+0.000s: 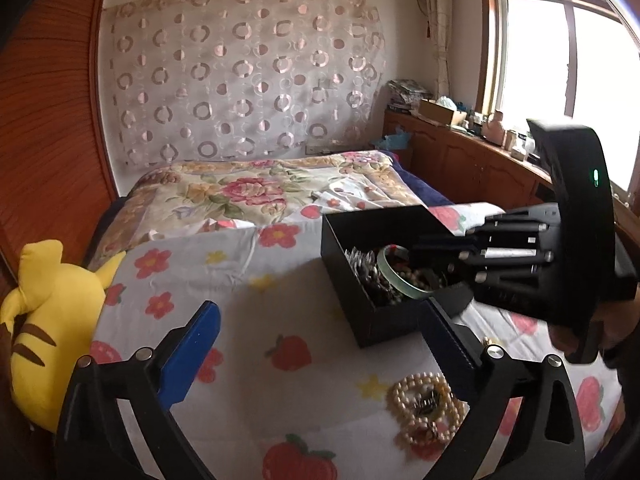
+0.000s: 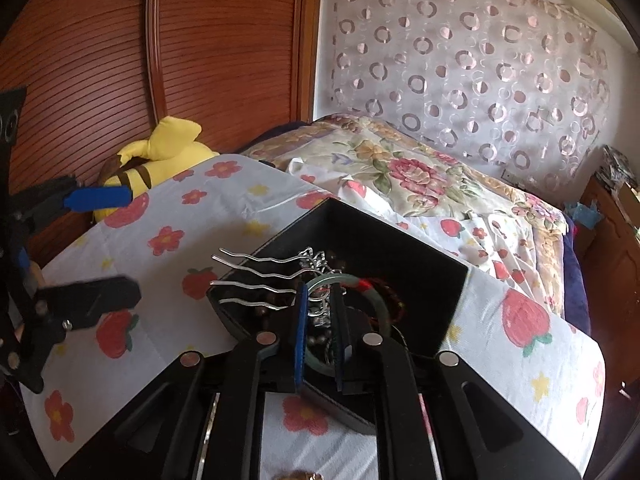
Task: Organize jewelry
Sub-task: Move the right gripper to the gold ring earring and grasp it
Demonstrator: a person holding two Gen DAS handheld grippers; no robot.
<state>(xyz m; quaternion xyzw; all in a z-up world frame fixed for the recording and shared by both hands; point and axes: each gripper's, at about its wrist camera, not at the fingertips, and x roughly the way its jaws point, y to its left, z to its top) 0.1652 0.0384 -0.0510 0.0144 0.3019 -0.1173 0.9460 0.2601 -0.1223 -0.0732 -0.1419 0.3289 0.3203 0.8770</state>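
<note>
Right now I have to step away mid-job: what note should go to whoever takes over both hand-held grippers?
Left hand-held gripper: wide open, empty, above the strawberry sheet.
Right hand-held gripper: over the black box, jaws narrow around the head of the silver hairpin, apparently gripping it; its prongs stick out past the box rim.
Done: green bangle and dark beads already lie in the box.
Left: drop the hairpin in, then pick up the pearl strands, which lie on the sheet beside the left gripper's right finger.
</note>
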